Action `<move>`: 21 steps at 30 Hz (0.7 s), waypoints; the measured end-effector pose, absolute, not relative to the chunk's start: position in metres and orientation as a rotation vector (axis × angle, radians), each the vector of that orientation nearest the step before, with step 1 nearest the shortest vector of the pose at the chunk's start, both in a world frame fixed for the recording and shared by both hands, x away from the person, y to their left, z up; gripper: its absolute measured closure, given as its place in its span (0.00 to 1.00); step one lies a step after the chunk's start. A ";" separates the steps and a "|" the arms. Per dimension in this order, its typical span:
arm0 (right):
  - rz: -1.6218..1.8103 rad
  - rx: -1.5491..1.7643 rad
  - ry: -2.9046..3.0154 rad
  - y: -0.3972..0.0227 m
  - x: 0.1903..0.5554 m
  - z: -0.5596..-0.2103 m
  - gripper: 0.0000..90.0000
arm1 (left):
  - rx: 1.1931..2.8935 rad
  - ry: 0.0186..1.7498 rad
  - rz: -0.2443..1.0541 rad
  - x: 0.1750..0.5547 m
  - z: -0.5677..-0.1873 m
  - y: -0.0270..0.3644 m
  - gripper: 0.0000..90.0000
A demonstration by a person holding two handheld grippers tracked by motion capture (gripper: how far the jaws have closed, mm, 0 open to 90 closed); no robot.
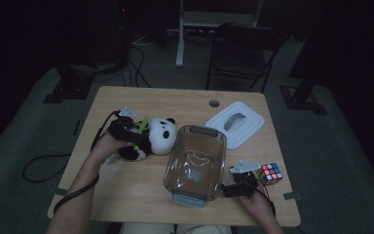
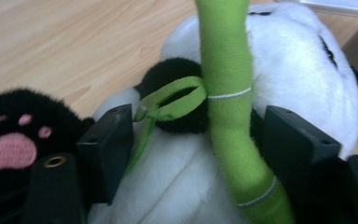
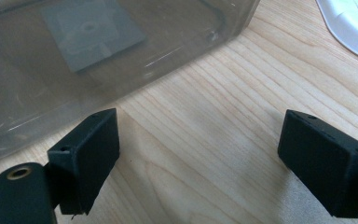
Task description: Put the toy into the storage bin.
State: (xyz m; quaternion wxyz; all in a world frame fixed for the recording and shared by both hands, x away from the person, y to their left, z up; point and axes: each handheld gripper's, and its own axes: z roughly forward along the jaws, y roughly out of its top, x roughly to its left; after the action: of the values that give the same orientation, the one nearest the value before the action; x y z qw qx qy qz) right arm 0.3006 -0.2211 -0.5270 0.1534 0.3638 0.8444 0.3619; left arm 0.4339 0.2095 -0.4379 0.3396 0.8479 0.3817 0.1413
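Left gripper (image 2: 193, 140) clamps the panda toy (image 1: 148, 139) on the table (image 1: 126, 195). Right gripper (image 3: 198, 158) gapes, holding nothing. Bin (image 1: 195, 163) stands empty, lid (image 1: 236, 122) off; packing likely unstarted.

Both the left gripper (image 1: 126, 127) and the right gripper (image 1: 241, 181) are black, each topped by a grey three-cornered plate and trailed by a black cable, with blocky matte-black fingers (image 3: 86, 156) bearing small screw holes and brass-ringed holes at their bases.
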 end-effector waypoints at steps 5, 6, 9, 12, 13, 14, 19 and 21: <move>1.038 1.043 2.421 -0.221 0.301 -0.527 0.14 | 2.207 1.028 0.368 0.432 -0.445 0.206 0.44; 1.038 1.043 2.421 -0.221 0.301 -0.527 0.14 | 2.186 1.044 0.373 0.430 -0.447 0.205 0.49; 1.038 1.043 2.422 -0.221 0.301 -0.527 0.14 | 2.165 1.063 0.384 0.428 -0.447 0.205 0.65; 1.039 1.045 2.422 -0.221 0.301 -0.527 0.14 | 2.148 1.099 0.388 0.426 -0.445 0.205 0.75; 1.037 1.045 2.421 -0.221 0.301 -0.527 0.14 | 2.141 1.116 0.393 0.426 -0.443 0.204 0.75; 1.038 1.046 2.421 -0.221 0.301 -0.527 0.14 | 2.142 1.119 0.392 0.425 -0.440 0.203 0.79; 1.038 1.046 2.421 -0.221 0.300 -0.527 0.14 | 2.131 1.140 0.401 0.423 -0.432 0.205 0.83; 1.041 1.039 2.427 -0.221 0.300 -0.527 0.14 | 2.117 1.146 0.408 0.422 -0.430 0.206 0.84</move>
State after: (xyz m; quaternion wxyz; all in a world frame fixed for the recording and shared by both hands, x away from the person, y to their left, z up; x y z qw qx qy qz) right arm 0.2996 -0.2211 -0.5268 0.1513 0.3620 0.8453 0.3627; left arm 0.4220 0.2057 -0.4304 0.3430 0.8144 0.4410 0.1569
